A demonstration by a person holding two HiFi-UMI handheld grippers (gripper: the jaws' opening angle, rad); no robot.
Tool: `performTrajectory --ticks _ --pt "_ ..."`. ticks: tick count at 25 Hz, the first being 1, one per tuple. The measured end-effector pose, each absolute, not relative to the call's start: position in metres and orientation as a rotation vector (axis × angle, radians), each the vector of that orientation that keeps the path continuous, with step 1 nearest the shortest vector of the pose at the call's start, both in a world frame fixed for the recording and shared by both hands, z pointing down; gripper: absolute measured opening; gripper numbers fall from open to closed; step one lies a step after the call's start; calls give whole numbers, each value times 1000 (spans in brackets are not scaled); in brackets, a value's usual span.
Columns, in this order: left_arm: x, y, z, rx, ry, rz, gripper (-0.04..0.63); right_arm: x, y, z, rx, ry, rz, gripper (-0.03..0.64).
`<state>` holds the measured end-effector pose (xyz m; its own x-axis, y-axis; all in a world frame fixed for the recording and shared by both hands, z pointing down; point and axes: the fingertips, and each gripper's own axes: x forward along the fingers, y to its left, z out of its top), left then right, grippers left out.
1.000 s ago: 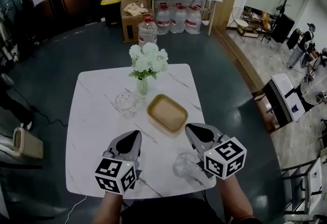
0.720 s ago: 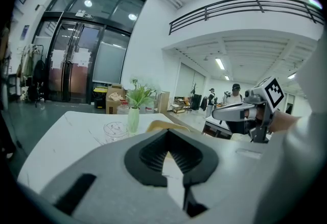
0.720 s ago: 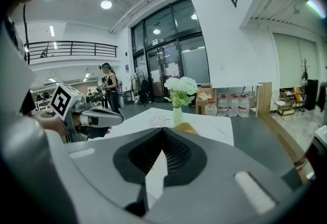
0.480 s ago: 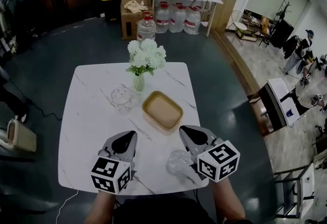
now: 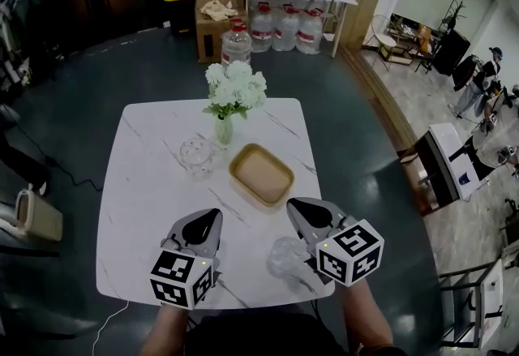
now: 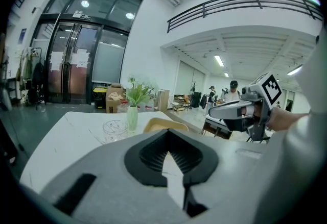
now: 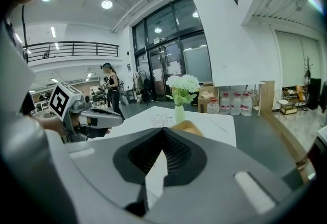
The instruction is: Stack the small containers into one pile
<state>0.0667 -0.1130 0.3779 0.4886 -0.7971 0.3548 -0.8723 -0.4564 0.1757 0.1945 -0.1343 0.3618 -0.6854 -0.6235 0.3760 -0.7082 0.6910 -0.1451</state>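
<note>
Two clear small containers stand on the white marble table (image 5: 146,176). One clear container (image 5: 195,156) sits by the vase, also seen in the left gripper view (image 6: 114,128) and right gripper view (image 7: 159,118). The other clear container (image 5: 285,257) stands near the front edge, just left of my right gripper (image 5: 302,208). My left gripper (image 5: 207,220) hovers over the front left of the table. Both grippers are shut with nothing between the jaws, in the left gripper view (image 6: 168,152) and the right gripper view (image 7: 162,147).
A tan oblong tray (image 5: 261,175) lies in the table's middle. A green vase of white flowers (image 5: 232,96) stands behind it. Water jugs (image 5: 280,28) and a cardboard box (image 5: 212,18) are on the floor beyond. People stand at the far right (image 5: 486,75).
The head view has shifted slightly; both grippers stay in place and stay shut.
</note>
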Motion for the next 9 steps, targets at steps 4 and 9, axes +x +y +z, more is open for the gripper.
performTrajectory --ticks 4,9 --pt "69 -114 379 2404 -1404 323 -3 195 -136 364 1041 -2603 402 0" --pt "74 -115 378 2406 -1397 321 -3 197 -140 361 1028 -2600 392 0"
